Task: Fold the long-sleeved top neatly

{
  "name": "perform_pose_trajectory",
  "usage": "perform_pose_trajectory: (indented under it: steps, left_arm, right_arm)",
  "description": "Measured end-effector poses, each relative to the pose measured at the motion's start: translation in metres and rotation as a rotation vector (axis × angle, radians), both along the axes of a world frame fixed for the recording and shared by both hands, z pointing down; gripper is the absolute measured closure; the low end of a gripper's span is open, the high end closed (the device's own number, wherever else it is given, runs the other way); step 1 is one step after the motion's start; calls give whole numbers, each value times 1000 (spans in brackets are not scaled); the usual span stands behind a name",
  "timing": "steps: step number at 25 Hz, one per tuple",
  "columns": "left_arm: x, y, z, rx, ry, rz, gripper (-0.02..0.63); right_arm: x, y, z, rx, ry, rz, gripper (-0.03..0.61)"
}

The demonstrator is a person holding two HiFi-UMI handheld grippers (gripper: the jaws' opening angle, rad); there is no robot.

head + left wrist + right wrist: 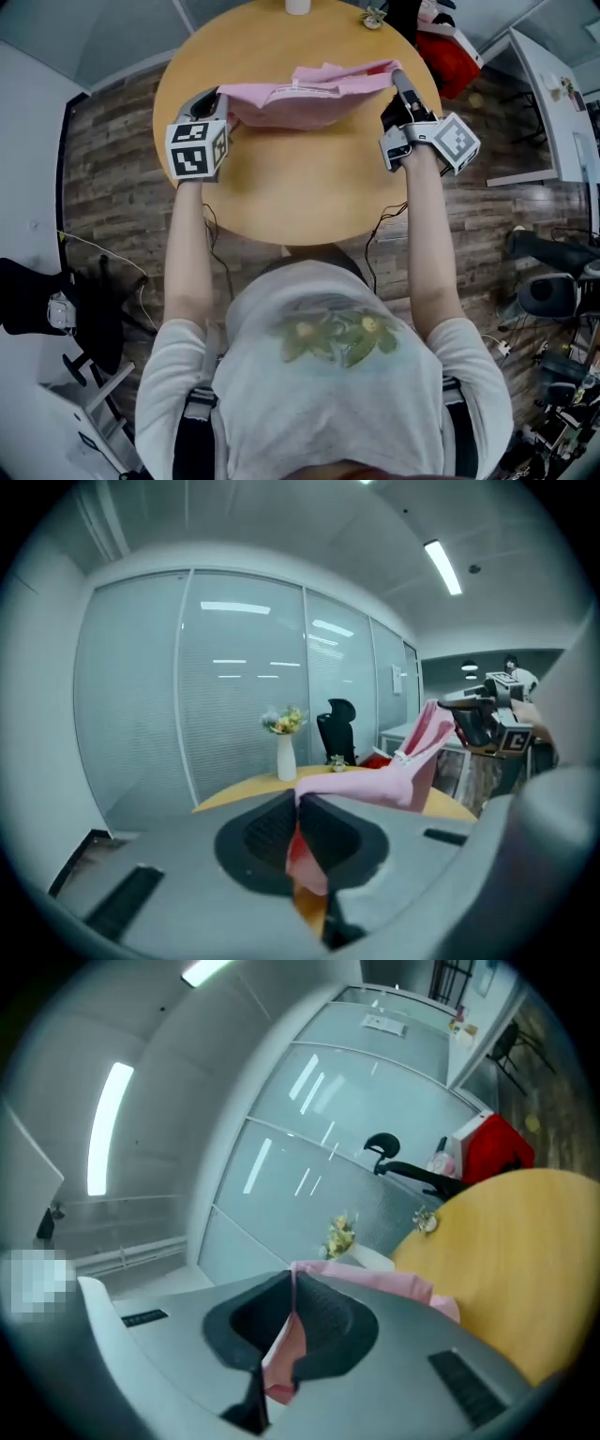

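Above the round light-wood table [281, 202], the left gripper [221, 101] and right gripper [397, 82] each clamp their jaws tight on an edge of the pink long-sleeved top [309, 98], which is stretched in the air between them. Its sleeves are lost in the bunched folds, and at the table's far edge a white vase [297, 6] is cut off by the frame.

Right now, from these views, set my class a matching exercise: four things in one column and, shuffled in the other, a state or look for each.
Things
1. pink top
2. table
3. vase
4. left tool

States
a. holds flowers
b. shut, pinching pink fabric
c. round, tan
d. stretched out above the table

Pairs: 1-d, 2-c, 3-a, 4-b
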State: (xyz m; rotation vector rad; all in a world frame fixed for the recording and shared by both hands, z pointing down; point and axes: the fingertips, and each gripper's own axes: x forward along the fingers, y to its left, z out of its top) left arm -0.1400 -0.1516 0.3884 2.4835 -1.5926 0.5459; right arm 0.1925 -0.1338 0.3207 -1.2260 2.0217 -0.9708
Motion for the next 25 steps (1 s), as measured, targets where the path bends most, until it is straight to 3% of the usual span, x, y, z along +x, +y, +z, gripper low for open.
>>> perform_pose_trajectory:
  steps: [6, 12, 16, 18, 20, 25]
  left_arm:
    - [-11, 24, -95, 211, 65, -44, 597]
    - [-17, 73, -206, 455, 146, -62, 597]
    - [-17, 104, -270, 615, 207, -73, 597]
    - [-15, 113, -287, 652, 213, -70, 597]
    - [-13, 110, -285, 630, 191, -74, 597]
    - [-7, 59, -201, 397, 87, -88, 597]
  right_arm:
    - [0, 38, -86, 211, 178, 129, 548]
    - [-10, 108, -202, 569, 361, 253, 548]
    - [-5, 145, -249, 693, 431, 378, 547]
    - [-1, 154, -258, 704, 478, 446, 546]
    - [2, 151, -250, 660, 532, 491, 548]
    - [7, 90, -153, 348, 564, 428, 546]
